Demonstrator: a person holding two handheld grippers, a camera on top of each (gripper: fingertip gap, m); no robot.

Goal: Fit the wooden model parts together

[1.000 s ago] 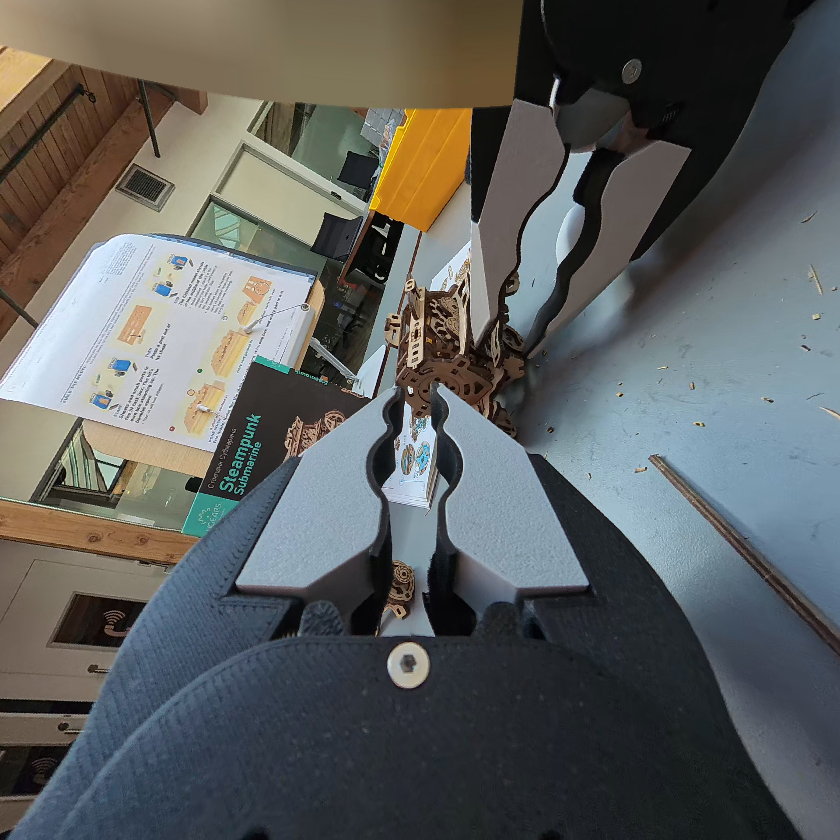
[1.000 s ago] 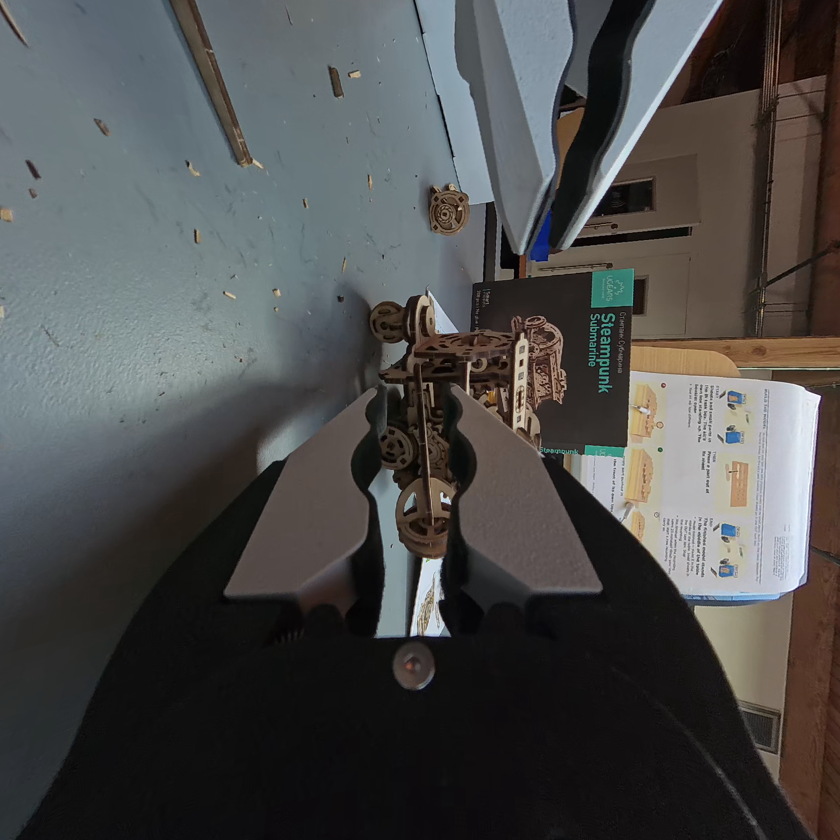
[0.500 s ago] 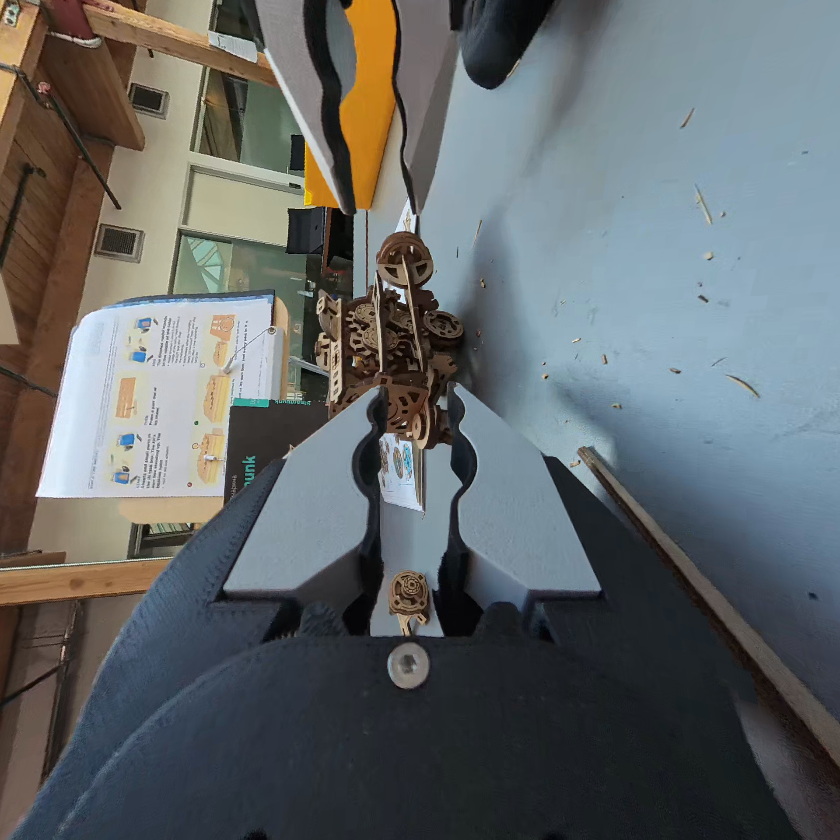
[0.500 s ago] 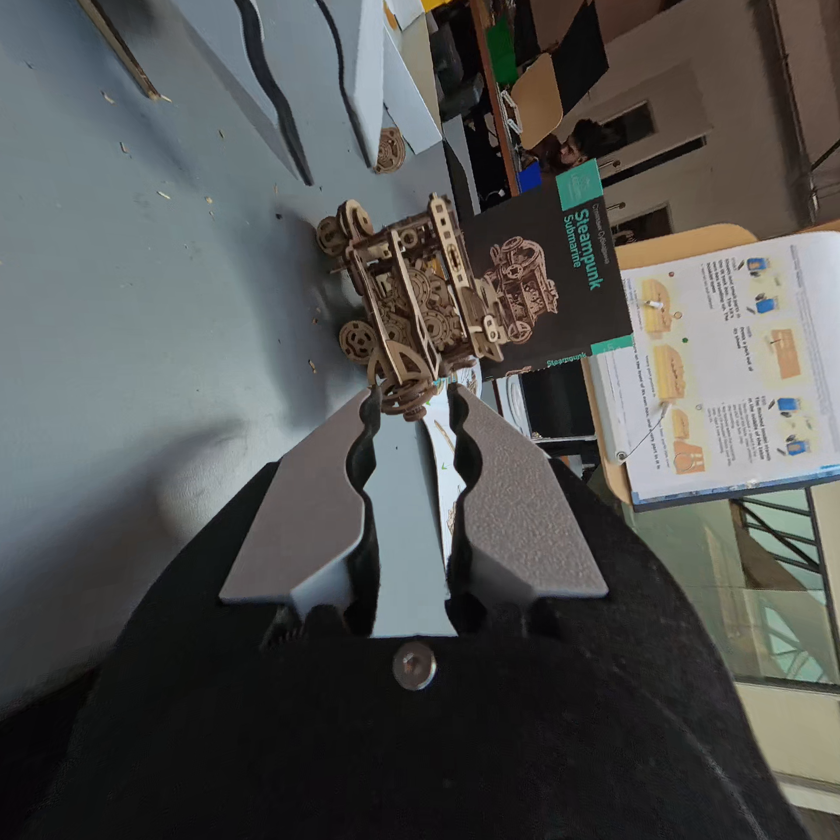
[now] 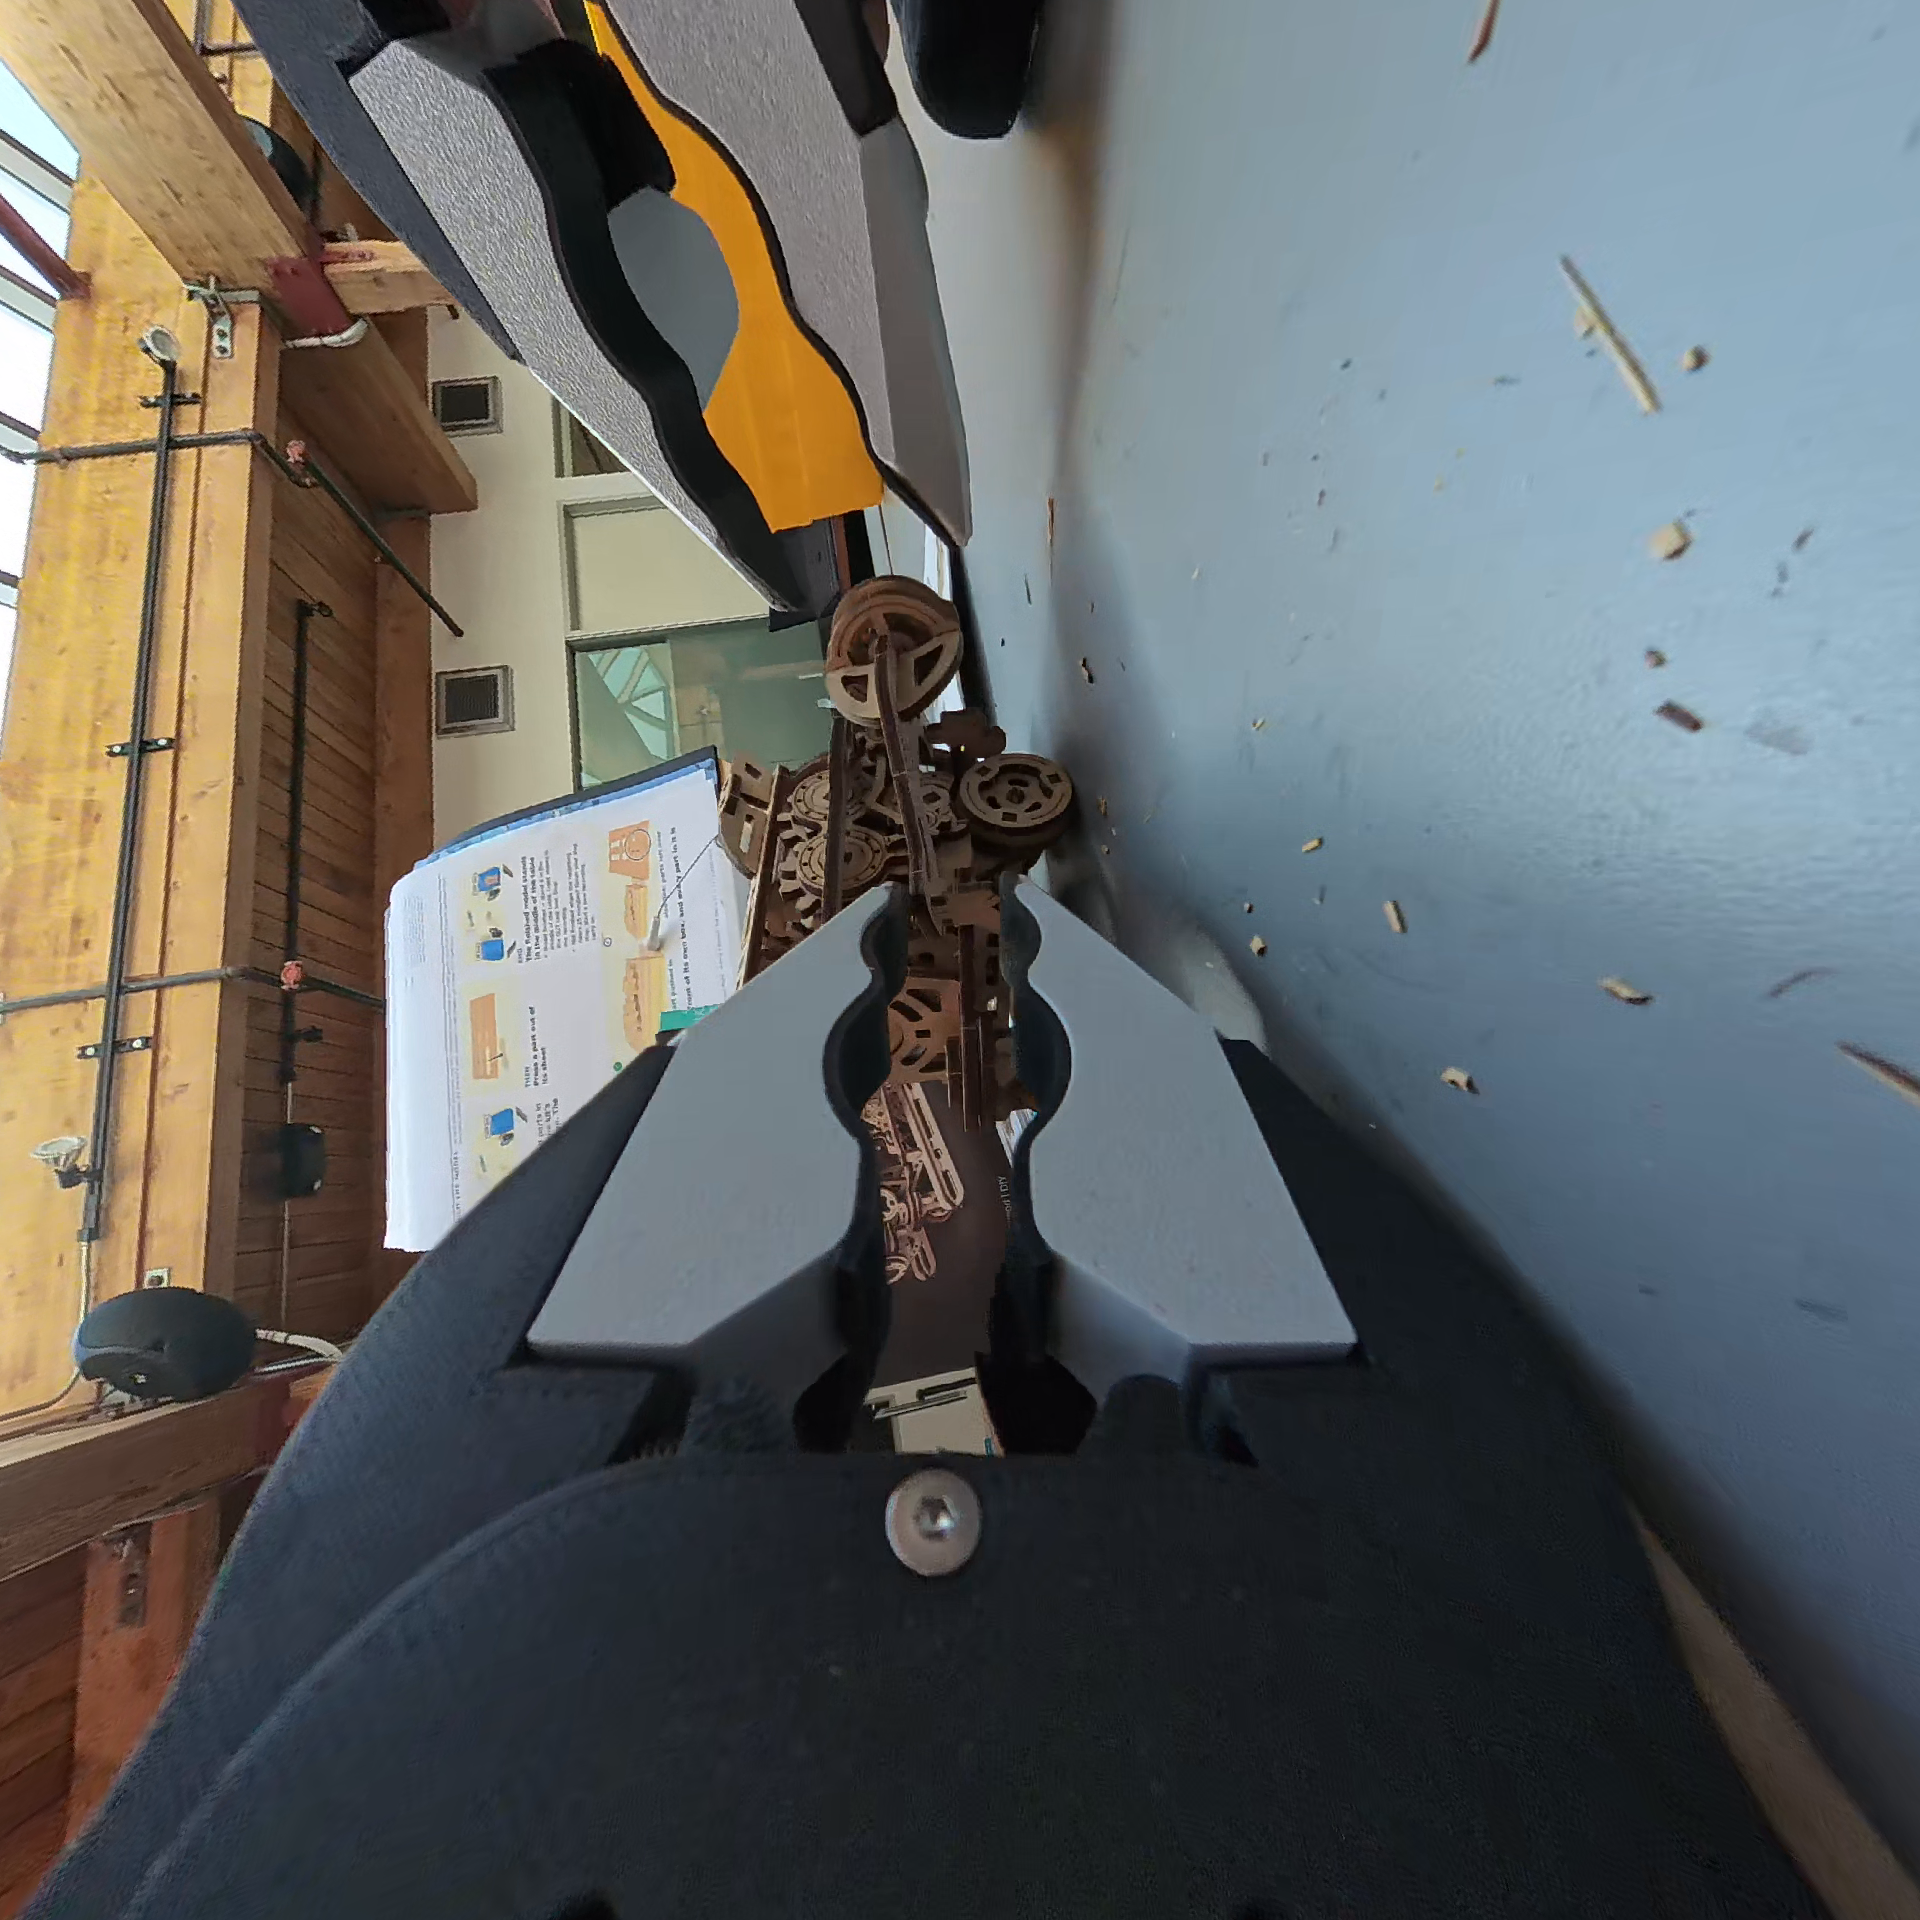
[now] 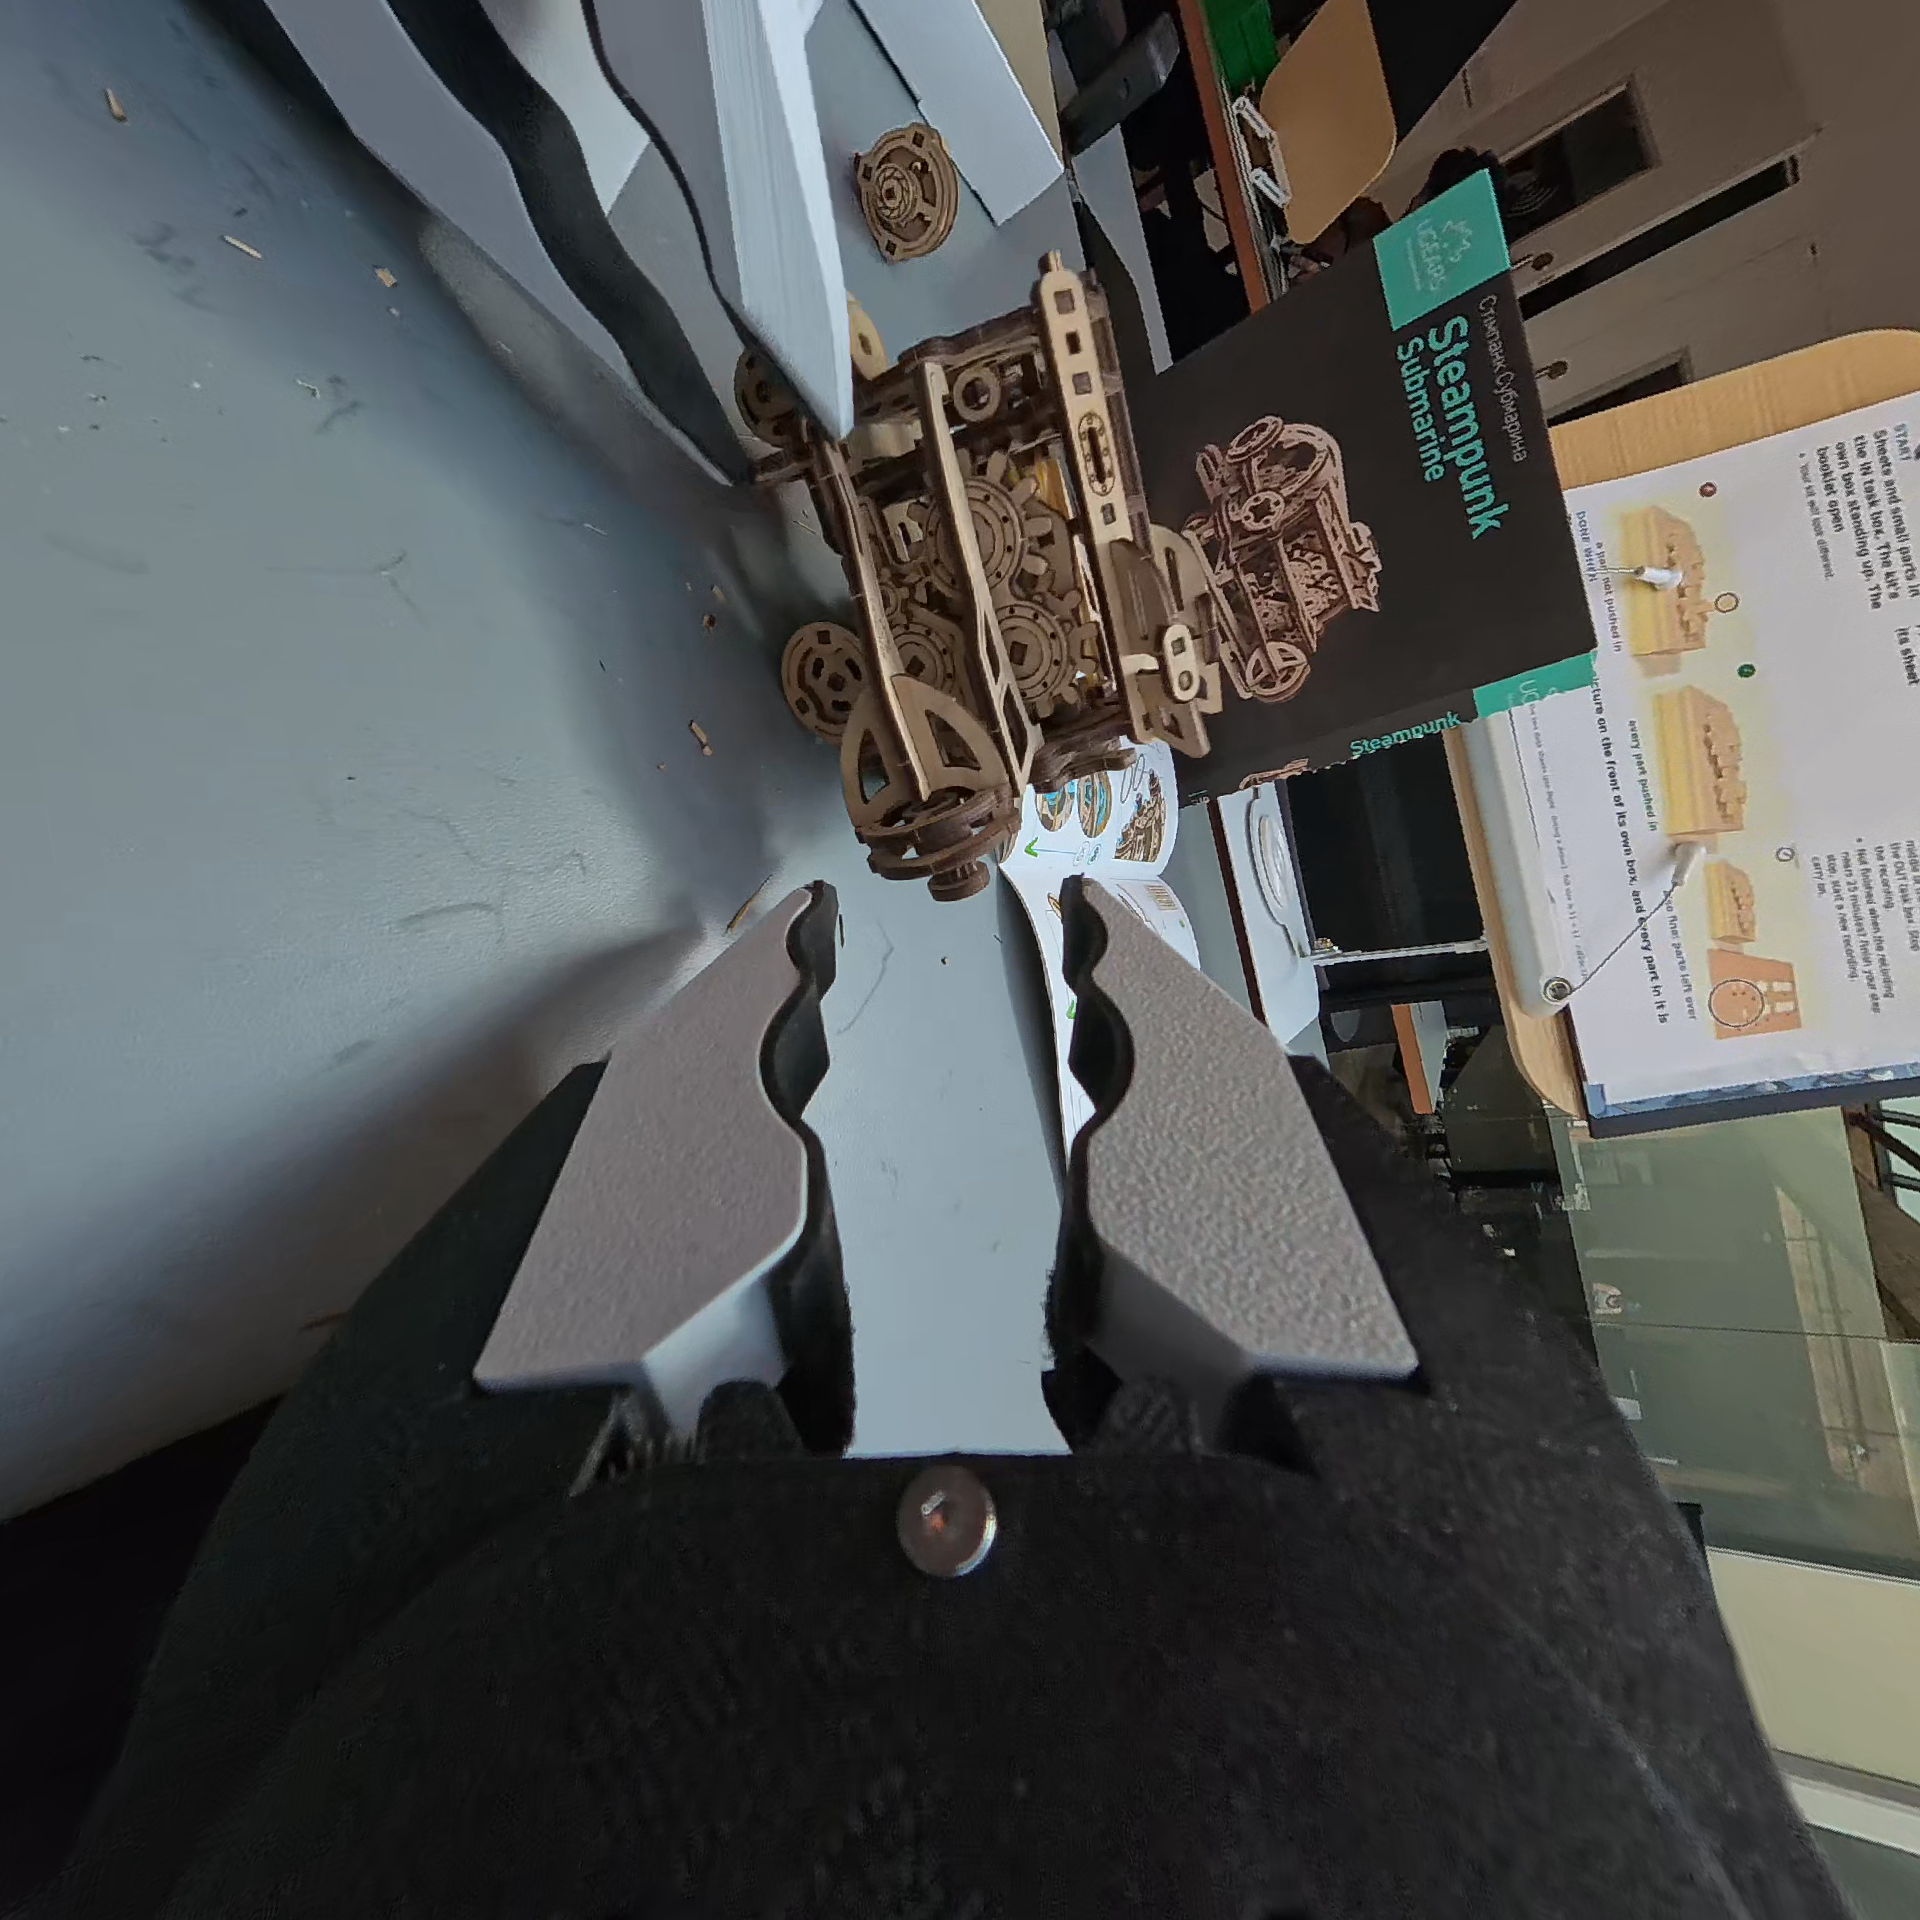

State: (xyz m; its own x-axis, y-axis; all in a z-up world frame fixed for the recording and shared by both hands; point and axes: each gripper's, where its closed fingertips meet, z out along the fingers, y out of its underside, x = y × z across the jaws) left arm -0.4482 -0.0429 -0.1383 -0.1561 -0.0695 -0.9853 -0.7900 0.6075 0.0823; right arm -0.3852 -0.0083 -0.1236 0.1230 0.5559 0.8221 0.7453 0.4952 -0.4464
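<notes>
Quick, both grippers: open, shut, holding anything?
Left gripper: closed on the wooden model.
Right gripper: open, empty, just short of the model.

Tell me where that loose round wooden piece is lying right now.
In the right wrist view, the loose round wooden piece lies flat on the blue-grey table, near the top, beyond the wooden model and beside the left gripper's fingers.

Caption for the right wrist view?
Open right gripper facing brown wooden gear model on grey table, black box behind.

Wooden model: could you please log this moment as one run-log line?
left gripper: fingers straddle wooden model, contact unclear | right gripper: open, empty, just short of it | table: wood chips scattered
</notes>
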